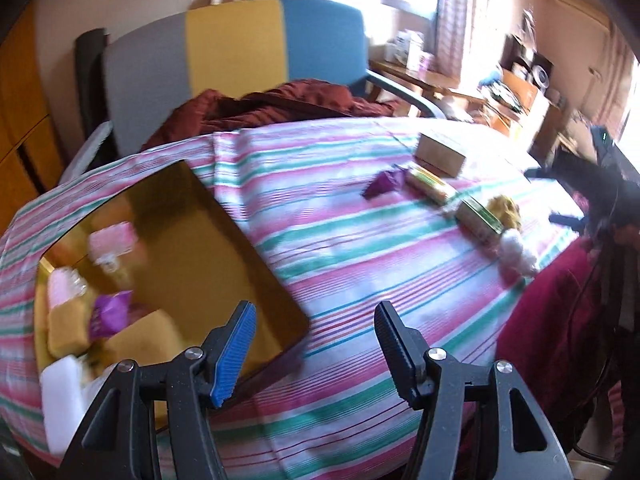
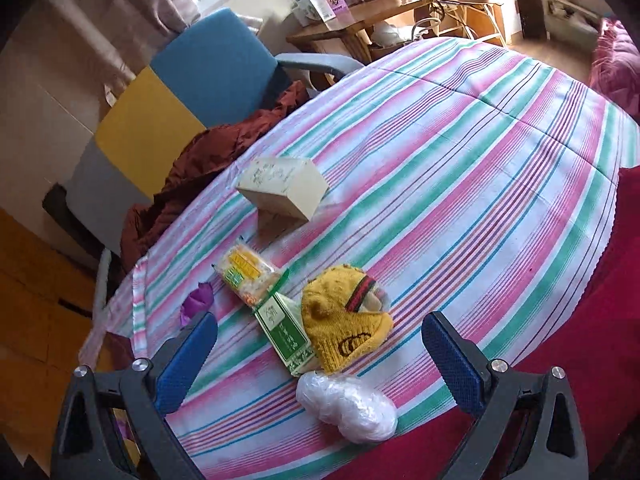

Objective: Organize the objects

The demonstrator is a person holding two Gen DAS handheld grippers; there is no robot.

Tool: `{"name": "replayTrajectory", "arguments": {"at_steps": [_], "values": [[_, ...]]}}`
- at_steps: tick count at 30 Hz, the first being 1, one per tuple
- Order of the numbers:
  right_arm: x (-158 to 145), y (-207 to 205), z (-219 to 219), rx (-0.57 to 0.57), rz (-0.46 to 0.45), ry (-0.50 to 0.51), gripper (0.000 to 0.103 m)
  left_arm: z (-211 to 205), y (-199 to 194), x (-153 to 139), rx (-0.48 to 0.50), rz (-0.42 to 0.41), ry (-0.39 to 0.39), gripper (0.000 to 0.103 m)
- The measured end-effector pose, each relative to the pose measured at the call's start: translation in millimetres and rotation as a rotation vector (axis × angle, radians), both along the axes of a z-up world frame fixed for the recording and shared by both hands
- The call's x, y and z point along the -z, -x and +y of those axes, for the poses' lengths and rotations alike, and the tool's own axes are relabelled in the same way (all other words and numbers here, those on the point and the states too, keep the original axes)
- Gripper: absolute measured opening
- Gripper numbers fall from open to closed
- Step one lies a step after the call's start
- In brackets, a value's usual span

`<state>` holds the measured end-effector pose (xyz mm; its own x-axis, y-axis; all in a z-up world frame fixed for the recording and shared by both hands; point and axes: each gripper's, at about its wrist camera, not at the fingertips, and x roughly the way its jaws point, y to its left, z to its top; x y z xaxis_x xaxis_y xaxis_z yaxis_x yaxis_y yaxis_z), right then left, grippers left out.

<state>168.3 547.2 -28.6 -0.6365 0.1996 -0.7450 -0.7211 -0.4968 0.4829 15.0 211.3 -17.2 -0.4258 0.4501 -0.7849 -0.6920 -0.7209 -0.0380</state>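
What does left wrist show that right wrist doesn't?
Left wrist only: the gold tray with items already in it, including a purple packet and a white block, plus the right gripper at the far edge of the table.

Right wrist only: the yellow knit item's logo and striped band, and the green box's label.

Both: the striped tablecloth, beige box, yellow snack pack, white wrapped ball, and multicoloured chair. Both grippers open, empty.
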Motion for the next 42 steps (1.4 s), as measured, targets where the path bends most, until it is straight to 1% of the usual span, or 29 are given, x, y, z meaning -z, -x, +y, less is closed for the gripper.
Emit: {"name": "replayTrajectory", "arguments": {"at_steps": [3,5,8,10,13,16,19,23,27,28,29,31,32,34,35,37,39,40,41,42], "values": [[-1.6,-0.4,-2.6,-0.01,0.021,-0.004,0.103,25.3,-1.9,4.4,0.052,-0.022,0.011,0.062],[-1.7,-1.0,-2.2,-0.013,0.033,0.002,0.103,44.3,-1.0,7.5,0.083,-0.06,0.007,0.062],[-1.5,-3.7,-0.7,-0.009,0.06,0.012,0.103,73.6,-2.6,11.2,0.13,-0.094,0.006,0.062],[-1.6,-6.3,-0.1,-0.006,0.078,0.017,0.103,94.8,-3.1,14.5,0.155,-0.111,0.013,0.062],[-0.8,-8.3,2.2,-0.007,0.106,0.027,0.103,123.3,-2.8,21.1,0.184,-0.165,0.012,0.062],[-0.6,-11.8,4.4,-0.004,0.136,0.037,0.103,151.7,-2.4,26.8,0.205,-0.187,0.014,0.062],[-0.6,-13.5,5.6,-0.005,0.16,0.045,0.103,174.4,2.8,32.8,0.2,-0.239,0.001,0.062],[0.4,-14.9,7.4,-0.009,0.184,0.055,0.103,206.2,11.9,43.3,0.167,-0.308,-0.012,0.063],[0.9,-16.5,9.4,-0.014,0.21,0.067,0.103,233.0,19.5,51.1,0.136,-0.352,-0.029,0.064],[0.6,-16.9,9.4,-0.016,0.215,0.067,0.103,240.1,21.6,53.9,0.132,-0.359,-0.031,0.065],[0.5,-16.9,9.4,-0.017,0.217,0.068,0.103,248.6,24.2,58.5,0.125,-0.365,-0.024,0.067],[1.0,-16.6,9.6,-0.022,0.22,0.072,0.103,260.7,28.5,68.1,0.109,-0.389,-0.004,0.067],[1.1,-16.7,9.9,-0.023,0.223,0.073,0.103,266.7,30.2,74.0,0.102,-0.414,0.001,0.067],[1.3,-17.0,10.4,-0.024,0.224,0.075,0.103,274.7,29.4,82.4,0.1,-0.429,0.013,0.067],[1.5,-16.9,10.7,-0.023,0.222,0.076,0.103,277.2,27.7,85.3,0.106,-0.421,0.022,0.066],[1.7,-17.3,11.2,-0.022,0.221,0.077,0.103,278.3,21.2,86.2,0.135,-0.361,0.033,0.065],[2.1,-17.1,11.6,-0.02,0.215,0.079,0.103,276.2,14.5,87.3,0.174,-0.296,0.069,0.051],[2.4,-16.5,11.6,-0.021,0.208,0.08,0.103,272.3,12.2,87.6,0.186,-0.254,0.096,0.037],[2.6,-16.1,11.5,-0.02,0.202,0.08,0.103,268.2,11.9,87.7,0.19,-0.241,0.104,0.031],[3.0,-15.9,11.5,-0.02,0.197,0.08,0.103,263.6,12.6,87.1,0.199,-0.244,0.1,0.031]]}}
